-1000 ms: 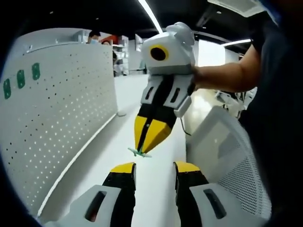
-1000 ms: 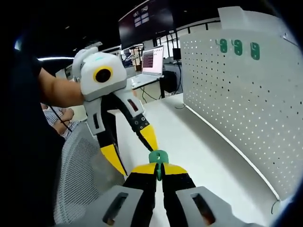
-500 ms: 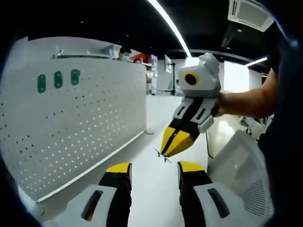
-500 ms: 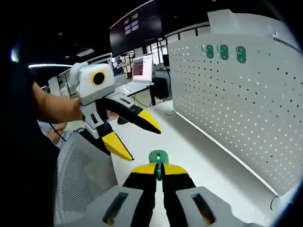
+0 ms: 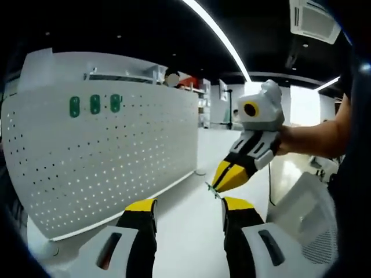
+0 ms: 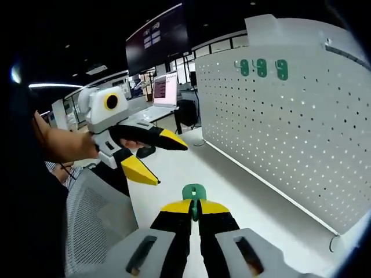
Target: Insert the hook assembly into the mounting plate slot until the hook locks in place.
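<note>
Two hand-held grippers were up in front of us over the long white table. The right hand-held gripper had its yellow-tipped black jaws pressed together on the small green plastic hook assembly, whose rounded head stood up just above the tips in the right gripper view. In the left gripper view we caught that same right hand-held gripper coming in from the right, jaws pinched to a point, with a thin sliver of the green hook poking out at the tip, just above our own right jaw.

The left hand-held gripper held nothing; we saw its two jaws standing well apart with bare table between them. From the right gripper view the left hand-held gripper showed the same, its yellow tips splayed wide, gripped by a person's hand.

Beside the table rose the white perforated metal mounting plate, upright along the table's edge. Three green hooks already sat in a row near its top, close together; we spotted those three hooks in the left gripper view too, high on the plate. The held hook was well apart from the plate. A white mesh chair back sat low at the left, and an open laptop stood on a far desk.
</note>
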